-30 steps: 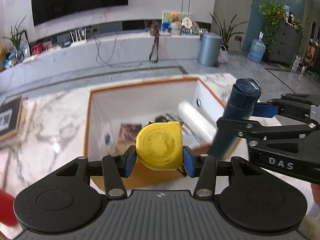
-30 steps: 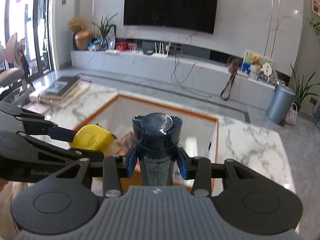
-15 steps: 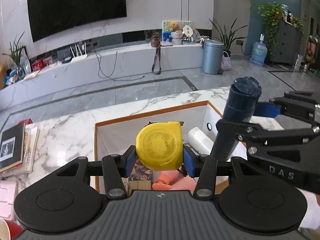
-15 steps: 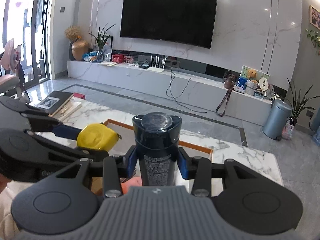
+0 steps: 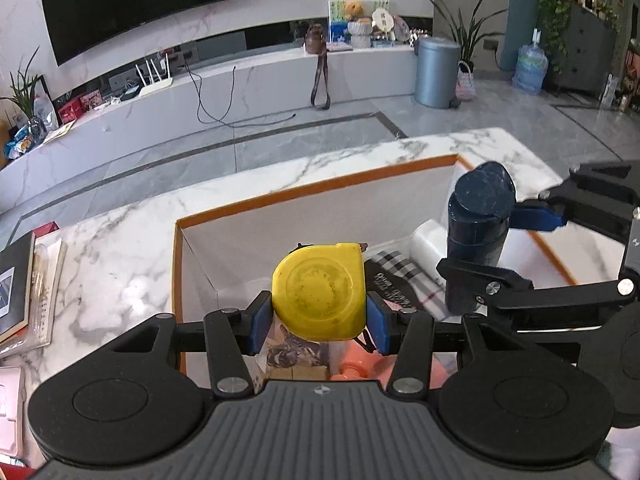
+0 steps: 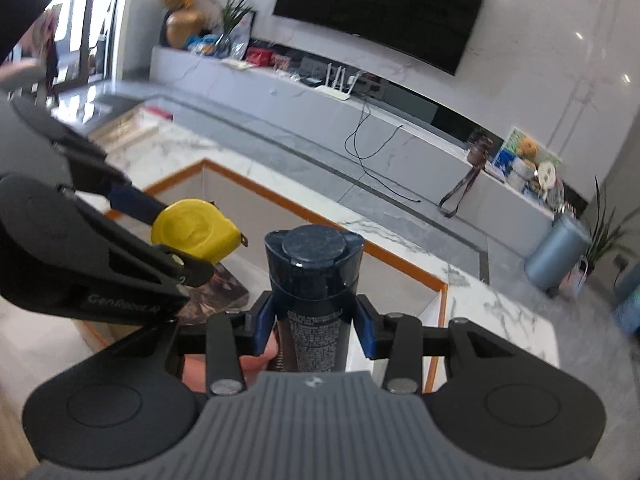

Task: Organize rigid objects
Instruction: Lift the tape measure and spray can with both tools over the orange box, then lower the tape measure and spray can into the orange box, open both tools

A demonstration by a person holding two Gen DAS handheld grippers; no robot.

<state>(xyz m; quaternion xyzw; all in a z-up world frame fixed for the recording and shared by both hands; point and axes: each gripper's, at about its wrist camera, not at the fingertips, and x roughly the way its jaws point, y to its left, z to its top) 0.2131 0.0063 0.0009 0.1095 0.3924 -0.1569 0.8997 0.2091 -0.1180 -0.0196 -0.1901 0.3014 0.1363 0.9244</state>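
The tape measure (image 5: 319, 291), yellow and round-cornered, is sitting pinched between the blue fingers (image 5: 258, 322) of the left gripper (image 5: 319, 320) in the left wrist view, its flat face turned to the camera. It is hanging over the open box (image 5: 312, 194), a white box with an orange rim that is standing on the marble worktop (image 5: 120, 260) near its far edge. Inside the box a checked packet (image 5: 404, 276), a white roll (image 5: 430, 240) and something orange (image 5: 360, 364) are lying. At the right the right gripper (image 5: 480, 256) is reaching in over the box's right part, clamping a dark blue bottle (image 5: 478, 232) that is standing nearly upright. Books (image 5: 24, 284) are lying along the worktop's left edge.

In the right wrist view the bottle (image 6: 314, 280) is filling the middle, cap up, with the right gripper's (image 6: 314, 322) blue fingers (image 6: 366, 326) pressing on its sides just under the cap. It is hanging above the box (image 6: 400, 260), whose far orange rim is running behind it. At the left the left gripper (image 6: 168, 232) is holding the tape measure (image 6: 192, 229) over the box's left part, close beside the bottle but not touching it. This view is tilted and slightly blurred.
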